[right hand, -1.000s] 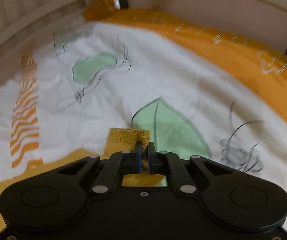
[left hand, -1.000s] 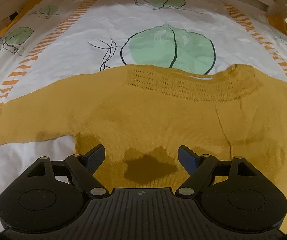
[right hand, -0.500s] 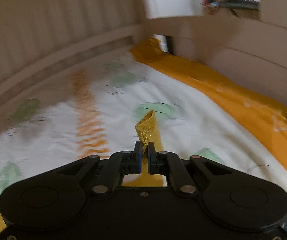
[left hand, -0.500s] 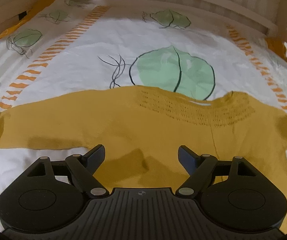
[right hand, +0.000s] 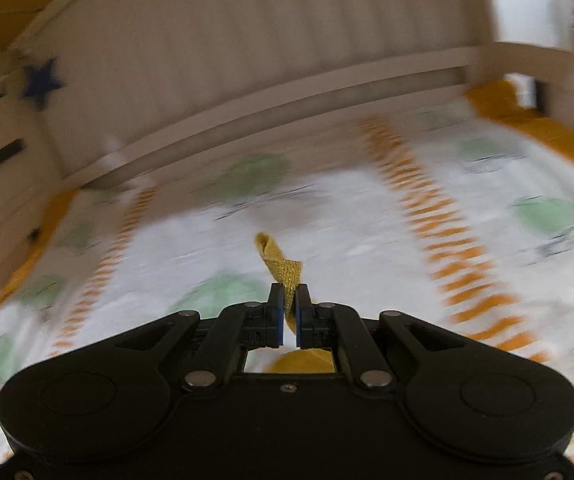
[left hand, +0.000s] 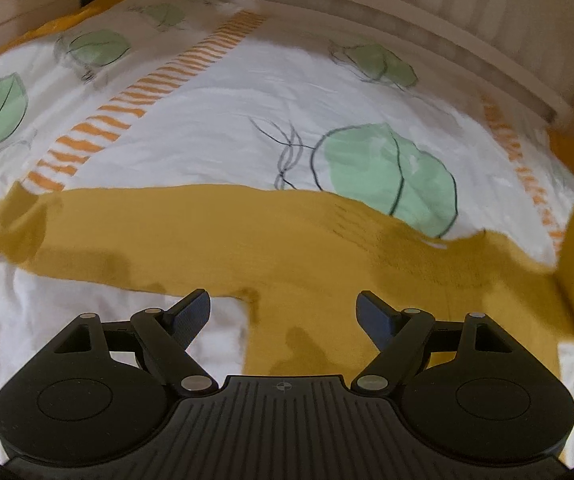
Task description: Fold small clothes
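Gaping wide and empty, the left gripper point(left hand: 283, 312) hangs over the lower body of a mustard-yellow knitted sweater point(left hand: 287, 248) spread on a white bedsheet printed with green leaves and orange stripes point(left hand: 215, 120). The right gripper point(right hand: 289, 300), clenched, grasps that sweater's ribbed sleeve cuff point(right hand: 283, 268), raised off the sheet. Beyond stands a pale wooden bed rail point(right hand: 287, 92).

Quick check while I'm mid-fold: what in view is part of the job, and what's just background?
Part of the job:
- mustard knit sweater, spread on the bed
- its sleeve cuff, pinched in the right hand-held gripper and lifted
- left hand-held gripper, open above the sweater

Just lying about:
- leaf-print bedsheet
- wooden bed rail
- blue star on the rail
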Demonstrator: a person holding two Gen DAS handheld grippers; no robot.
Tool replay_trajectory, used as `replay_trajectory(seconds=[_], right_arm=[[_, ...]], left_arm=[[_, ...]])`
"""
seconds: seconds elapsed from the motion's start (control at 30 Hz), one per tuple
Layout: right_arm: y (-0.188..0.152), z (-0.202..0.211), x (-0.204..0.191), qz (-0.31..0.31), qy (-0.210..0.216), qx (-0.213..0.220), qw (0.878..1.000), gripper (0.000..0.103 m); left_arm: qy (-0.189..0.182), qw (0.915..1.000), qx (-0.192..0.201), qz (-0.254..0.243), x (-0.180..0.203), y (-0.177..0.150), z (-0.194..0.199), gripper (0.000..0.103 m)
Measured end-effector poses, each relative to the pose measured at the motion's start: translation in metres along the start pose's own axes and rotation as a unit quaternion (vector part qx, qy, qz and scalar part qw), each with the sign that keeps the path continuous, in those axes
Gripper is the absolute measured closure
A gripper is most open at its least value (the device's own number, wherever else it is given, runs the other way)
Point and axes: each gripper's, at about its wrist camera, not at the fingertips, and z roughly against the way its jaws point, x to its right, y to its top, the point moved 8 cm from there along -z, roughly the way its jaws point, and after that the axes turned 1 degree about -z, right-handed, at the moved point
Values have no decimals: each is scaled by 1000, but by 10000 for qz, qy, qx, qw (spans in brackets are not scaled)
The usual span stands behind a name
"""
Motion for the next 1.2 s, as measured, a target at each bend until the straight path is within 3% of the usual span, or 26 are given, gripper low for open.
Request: replay_trajectory(seconds=[0.27, 0.57, 0.7, 0.73, 0.8, 0.83, 1.07, 1.2], right_arm=[[-88, -51, -100, -45, 830, -672, 9943, 92], [-166, -101, -151, -128, 953, -1142, 9888, 91], [-189, -104, -160, 60, 1140, -1291, 9850, 79], [-193, -103, -159, 121, 1206, -1309, 9840, 79], [-197, -100, -155, 242, 1205, -1273, 9842, 44], [-198, -96, -151, 328, 1164, -1212, 9852, 38], [-199, -64, -104, 993, 590, -1033, 9879, 34], [-206, -51, -70, 1161, 168, -1031, 9877, 24]], left_arm=[[-42, 9990, 49, 448, -31, 8, 7, 23], [126, 9986, 190, 470, -41, 15, 4, 23], [-1, 9983, 136, 575, -41, 14, -2, 23], [-41, 9979, 121, 632, -41, 14, -4, 23], [-126, 9972, 92, 732, -41, 12, -9, 23], [-163, 9968, 77, 784, -40, 12, -11, 23], [-332, 9955, -18, 893, -30, 3, -30, 23], [-418, 9969, -33, 669, -14, -3, -41, 23]])
